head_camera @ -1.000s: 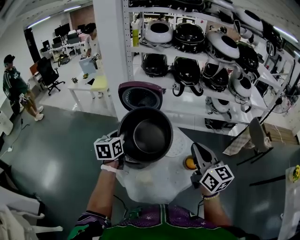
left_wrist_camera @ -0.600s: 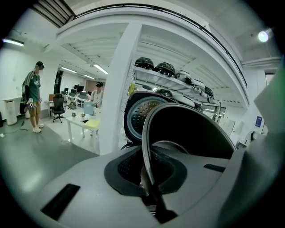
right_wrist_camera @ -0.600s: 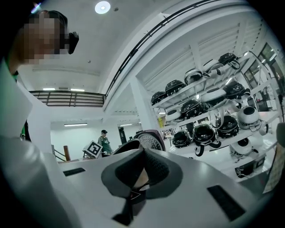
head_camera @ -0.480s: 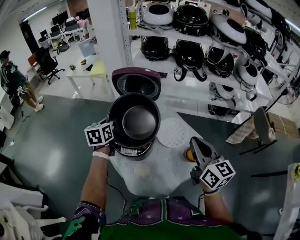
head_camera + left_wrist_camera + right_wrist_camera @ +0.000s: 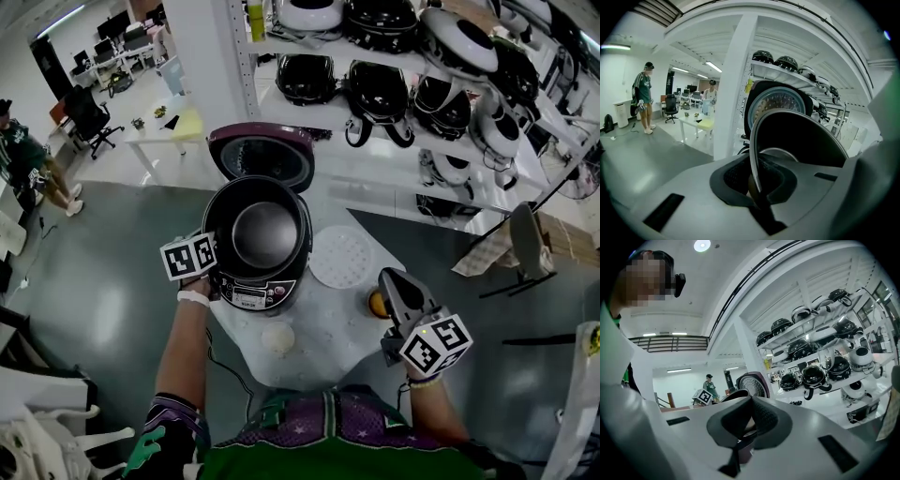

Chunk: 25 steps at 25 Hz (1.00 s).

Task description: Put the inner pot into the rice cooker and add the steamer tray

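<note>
- Reference: clock directions are read on the head view, with 12 o'clock pointing away from the person.
- Left gripper (image 5: 757,194): the jaws are clamped narrow on the rim of the inner pot (image 5: 265,234), at the pot's 8 o'clock side. The thin rim edge runs straight between the pads.
- Inner pot: it sits in the body of the rice cooker (image 5: 251,295), with its rim about level with the cooker's top. Whether it is fully seated cannot be told. The lid (image 5: 262,157) stands open at 12 o'clock of the pot.
- Right gripper (image 5: 742,434): the jaws are closed together with nothing between them. It hangs at the near right of the table (image 5: 323,337), with its tip pointing toward 11 o'clock.
- Steamer tray (image 5: 342,256): this white perforated disc lies flat on the table, just beside the cooker at the cooker's 3 o'clock.
- Governing relation: the tray lies between the cooker and the right gripper, at about 11 o'clock from that gripper's tip. The right gripper is the nearer one, and it is free. The left gripper is across the cooker from the tray and is occupied.
- Axis: the tray is round, so it has no long axis. A flat disc probably has to be taken by its edge, and the 5 o'clock edge faces the right gripper.
- Obstruction: a small orange object (image 5: 377,304) rests just beside the right gripper's tip, at 5 o'clock of the tray. An approach to the tray's near edge would pass just beside it.
- Judged sequence: release the pot rim, open the right jaws, then carry the tray toward 9 o'clock over the pot.
</note>
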### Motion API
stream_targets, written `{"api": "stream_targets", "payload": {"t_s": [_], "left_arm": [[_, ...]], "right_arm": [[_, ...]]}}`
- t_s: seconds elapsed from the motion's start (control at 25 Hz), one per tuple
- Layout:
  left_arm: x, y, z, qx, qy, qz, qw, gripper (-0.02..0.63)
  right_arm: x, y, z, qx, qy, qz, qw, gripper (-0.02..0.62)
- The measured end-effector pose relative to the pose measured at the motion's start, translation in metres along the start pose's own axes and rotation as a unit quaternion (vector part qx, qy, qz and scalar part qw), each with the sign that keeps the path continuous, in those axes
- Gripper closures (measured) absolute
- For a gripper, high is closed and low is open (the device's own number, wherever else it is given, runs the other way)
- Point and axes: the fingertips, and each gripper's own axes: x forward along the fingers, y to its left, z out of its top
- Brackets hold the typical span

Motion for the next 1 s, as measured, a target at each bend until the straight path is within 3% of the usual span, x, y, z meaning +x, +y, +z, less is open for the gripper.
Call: {"api": "stream_targets", "payload": {"t_s": [0.4,1.0], "left_arm": [[0.051,0.012,-0.026,-0.008,0.059,0.012,0.9981,0.575],[0.099,0.023,-0.052,0.057,0.154,0.012,0.9863,0.575]], "right_arm": [[0.009,-0.013,-0.002,0.002,0.021,0.009,1.0,0.589],[0.01,-0.03,-0.014,0.001,0.038,-0.014,0.999,0.589]]}}
